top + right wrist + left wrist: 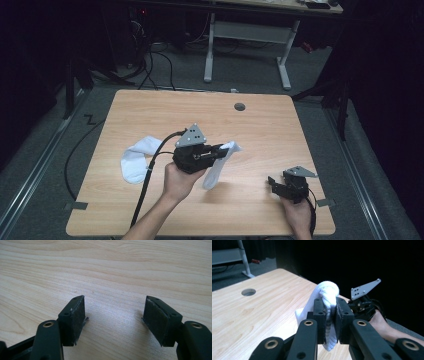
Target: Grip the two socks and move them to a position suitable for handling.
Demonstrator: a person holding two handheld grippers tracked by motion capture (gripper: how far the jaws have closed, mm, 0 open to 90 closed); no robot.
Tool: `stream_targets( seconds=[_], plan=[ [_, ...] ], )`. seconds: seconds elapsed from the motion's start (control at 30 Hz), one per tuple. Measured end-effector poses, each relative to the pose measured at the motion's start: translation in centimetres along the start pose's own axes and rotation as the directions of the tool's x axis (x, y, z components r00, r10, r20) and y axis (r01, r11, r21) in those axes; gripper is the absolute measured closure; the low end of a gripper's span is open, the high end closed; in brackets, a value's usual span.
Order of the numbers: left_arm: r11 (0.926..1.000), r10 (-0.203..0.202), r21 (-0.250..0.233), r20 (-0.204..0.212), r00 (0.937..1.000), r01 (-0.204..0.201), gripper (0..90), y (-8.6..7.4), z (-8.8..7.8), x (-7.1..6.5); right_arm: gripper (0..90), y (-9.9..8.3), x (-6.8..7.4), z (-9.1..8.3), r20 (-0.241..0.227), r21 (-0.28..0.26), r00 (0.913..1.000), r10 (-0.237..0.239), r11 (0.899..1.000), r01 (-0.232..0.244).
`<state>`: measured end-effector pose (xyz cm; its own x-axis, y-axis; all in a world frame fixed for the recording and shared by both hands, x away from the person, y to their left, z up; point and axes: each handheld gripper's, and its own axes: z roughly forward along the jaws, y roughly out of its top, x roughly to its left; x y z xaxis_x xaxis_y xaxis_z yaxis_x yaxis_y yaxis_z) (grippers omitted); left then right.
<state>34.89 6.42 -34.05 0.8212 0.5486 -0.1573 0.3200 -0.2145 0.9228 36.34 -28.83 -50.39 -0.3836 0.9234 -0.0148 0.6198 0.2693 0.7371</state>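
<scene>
My left gripper [221, 148] is lifted above the middle of the wooden table [260, 125] and is shut on a white sock [218, 167], which hangs down from its jaws. In the left gripper view the sock [325, 293] is pinched between the two pads, its top bulging above them. A second white sock [136, 157] lies flat on the table to the left. My right gripper [274, 184] sits low near the front right corner, open. In the right gripper view it [113, 317] has bare wood between the jaws.
A round cable hole [240, 106] sits near the table's far edge. The left gripper's black cable [150, 175] trails over the front left of the table. Beyond the table stand a white desk frame [247, 45] and floor cables.
</scene>
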Motion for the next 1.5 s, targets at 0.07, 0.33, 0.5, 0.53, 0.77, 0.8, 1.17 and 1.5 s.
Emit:
stream_targets(
  seconds=[0.07,0.33,0.5,0.53,0.77,0.8,1.17,1.5],
  plan=[
    [1.0000,-0.002,0.006,-0.006,1.0000,0.002,80.8,-0.5,0.2,0.3,34.0,0.0,0.0,0.0,0.000,0.000,1.0000,0.000,1.000,0.000],
    [0.9981,-0.045,0.041,-0.014,0.9989,0.045,80.8,-2.8,1.2,1.7,34.0,0.0,0.0,0.0,0.001,0.000,1.0000,-0.002,1.000,0.002],
    [0.9961,-0.062,0.061,-0.017,0.9979,0.063,80.6,-3.9,1.8,2.2,34.0,0.0,0.0,0.0,0.001,0.000,1.0000,-0.002,1.000,0.002],
    [0.9954,-0.066,0.069,-0.018,0.9977,0.067,80.6,-4.1,1.9,2.4,34.0,0.0,0.0,0.0,0.001,0.000,1.0000,-0.002,1.000,0.002],
    [0.9913,-0.098,0.086,-0.016,0.9950,0.099,80.5,-5.4,2.5,3.1,34.0,0.0,0.0,0.0,0.002,0.000,1.0000,-0.002,1.000,0.002],
    [0.9899,-0.113,0.085,-0.014,0.9935,0.114,80.5,-5.6,2.6,3.4,34.0,0.0,0.0,0.0,0.002,0.000,1.0000,-0.002,1.000,0.002],
    [0.9828,-0.168,0.075,-0.020,0.9856,0.169,80.3,-6.1,2.9,4.8,64.6,0.2,1.6,-0.2,-0.056,-0.006,0.9966,-0.060,0.998,0.060],
    [0.9728,-0.219,0.070,-0.038,0.9751,0.221,80.1,-6.6,3.6,6.3,70.8,2.5,9.5,0.9,-0.199,-0.083,0.9346,-0.295,0.955,0.283]
  ],
)
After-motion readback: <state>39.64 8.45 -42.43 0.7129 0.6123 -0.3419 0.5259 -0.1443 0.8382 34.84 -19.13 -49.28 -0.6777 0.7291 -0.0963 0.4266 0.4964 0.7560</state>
